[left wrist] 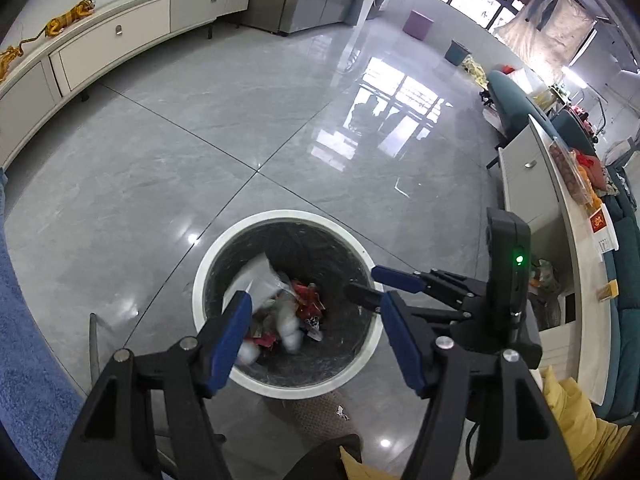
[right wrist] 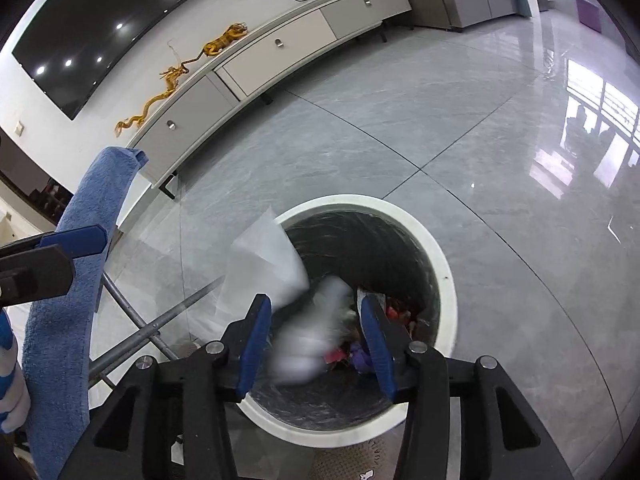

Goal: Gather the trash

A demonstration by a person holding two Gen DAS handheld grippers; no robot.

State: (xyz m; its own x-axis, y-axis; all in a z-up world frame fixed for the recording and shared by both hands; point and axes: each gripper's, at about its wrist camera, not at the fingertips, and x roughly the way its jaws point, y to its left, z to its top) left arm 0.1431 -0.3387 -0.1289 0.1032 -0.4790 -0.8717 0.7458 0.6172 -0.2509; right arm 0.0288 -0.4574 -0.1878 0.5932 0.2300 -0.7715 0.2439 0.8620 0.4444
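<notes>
Grey tiled floor [left wrist: 240, 140] – white-rimmed bin [left wrist: 280, 216], slipper [left wrist: 320, 412]

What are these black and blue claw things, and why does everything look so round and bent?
They are two hand-held tongs; a person carries one in each hand. Each has a wide-angle camera looking along its fingers, which bends the room. One picture comes from the left tongs, the other from the right tongs. Both hang open above a white bin with a dark liner, standing on the grey tiled floor. In the bin lie white tissues and red wrappers. Blurred white pieces appear to be falling in; neither pair grips anything. In the left picture the right tongs show beside the bin.
</notes>
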